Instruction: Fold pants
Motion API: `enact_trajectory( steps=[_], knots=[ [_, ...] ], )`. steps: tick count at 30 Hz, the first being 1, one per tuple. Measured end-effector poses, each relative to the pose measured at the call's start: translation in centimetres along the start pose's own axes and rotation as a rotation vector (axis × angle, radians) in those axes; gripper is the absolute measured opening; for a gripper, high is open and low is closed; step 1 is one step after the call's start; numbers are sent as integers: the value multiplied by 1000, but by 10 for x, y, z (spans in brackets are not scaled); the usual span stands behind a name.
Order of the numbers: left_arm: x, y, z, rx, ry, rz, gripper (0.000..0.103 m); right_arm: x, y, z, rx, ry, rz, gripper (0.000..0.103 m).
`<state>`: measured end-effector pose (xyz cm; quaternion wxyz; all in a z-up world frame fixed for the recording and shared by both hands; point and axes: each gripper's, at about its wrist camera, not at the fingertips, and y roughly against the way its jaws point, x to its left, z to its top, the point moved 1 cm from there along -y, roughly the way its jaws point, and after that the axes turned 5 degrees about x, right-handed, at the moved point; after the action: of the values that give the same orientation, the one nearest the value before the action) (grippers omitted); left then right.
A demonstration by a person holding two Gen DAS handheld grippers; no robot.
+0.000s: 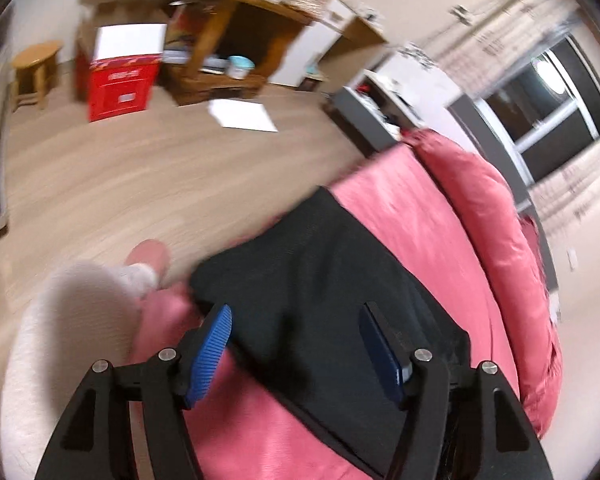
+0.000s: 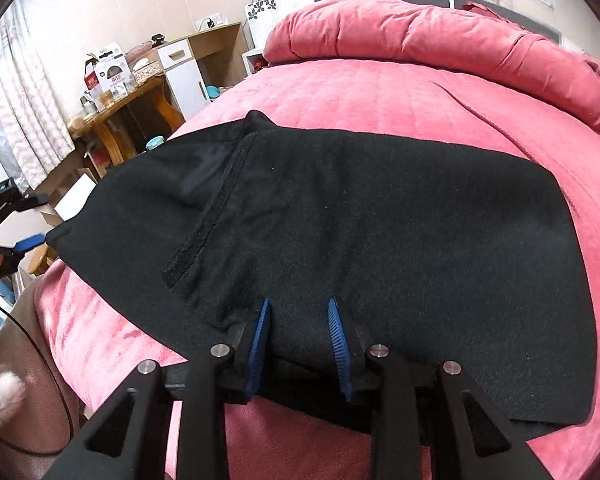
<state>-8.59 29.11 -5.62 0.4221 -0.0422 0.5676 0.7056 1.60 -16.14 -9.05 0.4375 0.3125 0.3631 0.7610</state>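
Black pants (image 2: 379, 232) lie folded on a pink bed (image 2: 379, 92). My right gripper (image 2: 298, 308) is partly open with its blue pads resting on the near edge of the pants; fabric bulges between the pads. In the left wrist view the pants (image 1: 331, 280) lie across the pink cover. My left gripper (image 1: 296, 316) is open and empty, just above the near left part of the pants. It also shows far left in the right wrist view (image 2: 28, 244), beside the pants' left corner.
A rolled pink duvet (image 2: 439, 36) lies at the head of the bed. A wooden desk (image 2: 120, 108) with clutter stands left of the bed. On the floor are a red box (image 1: 120, 84), a stool (image 1: 36, 68) and white paper (image 1: 242, 114). My leg and slipper (image 1: 148, 260) stand by the bed edge.
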Motion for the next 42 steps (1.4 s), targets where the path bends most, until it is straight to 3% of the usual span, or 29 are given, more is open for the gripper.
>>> enact_trajectory(
  steps=[2,5,10,16,20,22,24,29,33,37,42],
  knots=[
    [1,-4,0,36,-25,21,67,1,1,0,0,-3,2,31],
    [4,-18,3,74,35,17,67,-2,3,-1,-3,-17,17,33],
    [25,-42,10,142,110,-17,67,-10,5,0,-10,-61,74,46],
    [32,-56,16,133,122,-63,64,-5,6,0,-10,-34,69,53],
    [32,-60,15,132,122,-52,46,-4,4,1,-11,-35,71,53],
    [33,-60,16,128,125,-56,28,-2,4,0,-12,-37,70,53],
    [31,-55,16,103,116,-74,17,-1,4,0,-12,-34,68,53],
    [-11,-27,15,-16,-80,-90,15,-1,4,0,-13,-34,69,53],
    [-53,2,10,-101,-231,-148,15,-6,12,2,-36,-58,91,53],
    [-89,25,4,-145,-341,-210,15,-17,25,4,-69,-126,118,53],
    [-138,45,-9,-162,-487,-294,15,-29,37,8,-91,-173,72,53]
  ],
)
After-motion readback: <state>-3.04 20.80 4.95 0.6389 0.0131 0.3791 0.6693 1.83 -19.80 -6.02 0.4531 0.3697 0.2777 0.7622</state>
